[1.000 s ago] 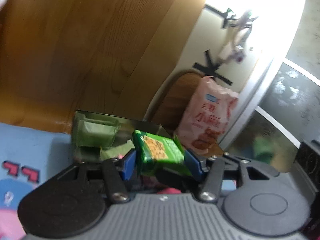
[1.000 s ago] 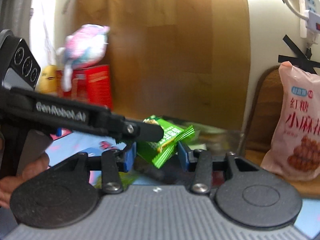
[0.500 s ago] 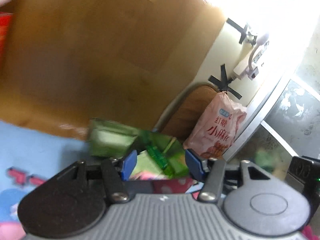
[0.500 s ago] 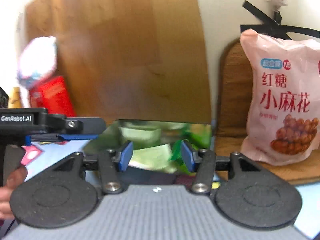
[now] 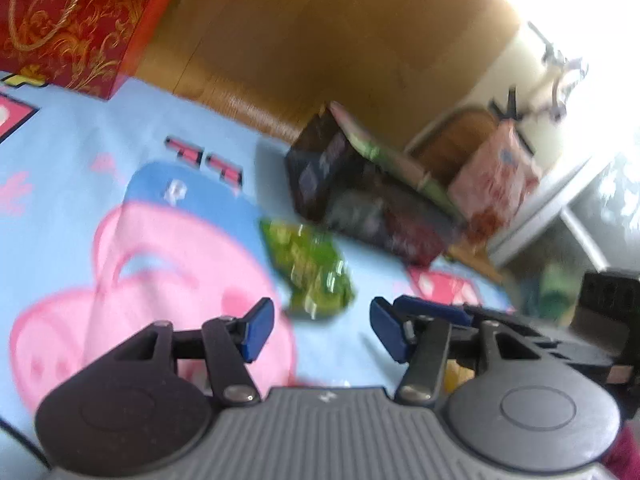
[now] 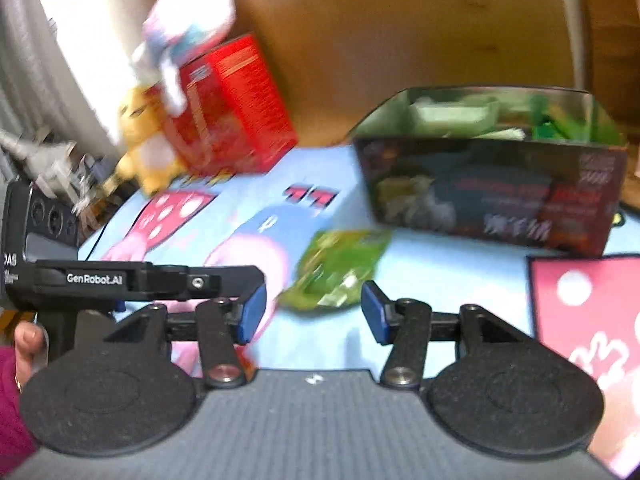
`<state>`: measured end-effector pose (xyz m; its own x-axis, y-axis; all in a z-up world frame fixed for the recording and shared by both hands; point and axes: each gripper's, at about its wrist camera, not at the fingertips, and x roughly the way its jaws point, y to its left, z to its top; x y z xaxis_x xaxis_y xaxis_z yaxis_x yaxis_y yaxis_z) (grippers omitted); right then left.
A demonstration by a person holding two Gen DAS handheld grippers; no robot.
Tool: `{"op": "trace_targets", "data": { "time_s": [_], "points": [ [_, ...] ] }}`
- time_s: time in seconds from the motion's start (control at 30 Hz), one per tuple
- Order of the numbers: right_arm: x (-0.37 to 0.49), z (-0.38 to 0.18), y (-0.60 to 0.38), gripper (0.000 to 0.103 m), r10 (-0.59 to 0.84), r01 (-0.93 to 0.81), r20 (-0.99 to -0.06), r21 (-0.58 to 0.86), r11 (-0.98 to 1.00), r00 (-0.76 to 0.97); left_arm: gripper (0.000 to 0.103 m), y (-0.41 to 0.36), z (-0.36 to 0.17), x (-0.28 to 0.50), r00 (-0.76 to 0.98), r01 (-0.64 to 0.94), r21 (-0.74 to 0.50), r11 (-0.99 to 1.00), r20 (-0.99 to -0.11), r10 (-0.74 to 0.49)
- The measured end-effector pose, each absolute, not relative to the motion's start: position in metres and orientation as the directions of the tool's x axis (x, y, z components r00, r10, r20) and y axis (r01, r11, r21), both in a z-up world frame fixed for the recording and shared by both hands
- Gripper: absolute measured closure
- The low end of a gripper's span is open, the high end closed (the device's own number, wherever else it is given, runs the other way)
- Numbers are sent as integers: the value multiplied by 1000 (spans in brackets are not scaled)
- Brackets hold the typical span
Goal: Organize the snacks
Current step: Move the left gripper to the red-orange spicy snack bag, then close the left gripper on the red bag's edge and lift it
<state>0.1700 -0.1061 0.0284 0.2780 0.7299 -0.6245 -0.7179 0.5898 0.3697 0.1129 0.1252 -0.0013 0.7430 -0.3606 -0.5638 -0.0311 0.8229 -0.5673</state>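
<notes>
Both green packets that sat between the tongs a second ago are gone from them; both tools have dropped low over the cloth. One green packet [image 5: 308, 272] lies loose on the blue cartoon cloth [image 5: 72, 168], just in front of the dark box [image 5: 360, 196], not in it. Left tongs [image 5: 320, 330] released, nothing between the pads. Right tongs [image 6: 312, 312] also empty and parted; the packet lies just beyond their tips, apart from both pads.

Progress, as I judge it: partway. The box already holds several green packets [image 6: 500, 118], jumbled, count unclear through blur. At least this one packet is left to go in.

Further out: pink snack bag [image 5: 496, 184] upright behind the box, on a wooden seat. Red carton [image 6: 236, 108] at the cloth's far side with soft toys [image 6: 148, 148] against it. A hand [image 6: 26, 344] grips the left tool.
</notes>
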Motion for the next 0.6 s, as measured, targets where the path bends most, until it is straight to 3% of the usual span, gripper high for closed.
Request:
{"op": "trace_targets", "data": {
  "time_s": [0.1, 0.3, 0.4, 0.6],
  "points": [
    [146, 16, -106, 57, 715, -754, -658, 340, 562, 236, 55, 113, -4, 84, 733, -8, -526, 851, -582, -352],
    [94, 11, -134, 57, 765, -763, -598, 372, 528, 238, 55, 101, -9, 32, 726, 20, -599, 801, -542, -423],
    [71, 15, -144, 57, 752, -776, -594, 317, 546, 286, 55, 93, -13, 18, 713, 27, -647, 762, -522, -469],
    [46, 24, -186, 55, 742, -720, -543, 320, 616, 394, 55, 84, -12, 6, 718, 19, -636, 772, -529, -453]
  ]
}}
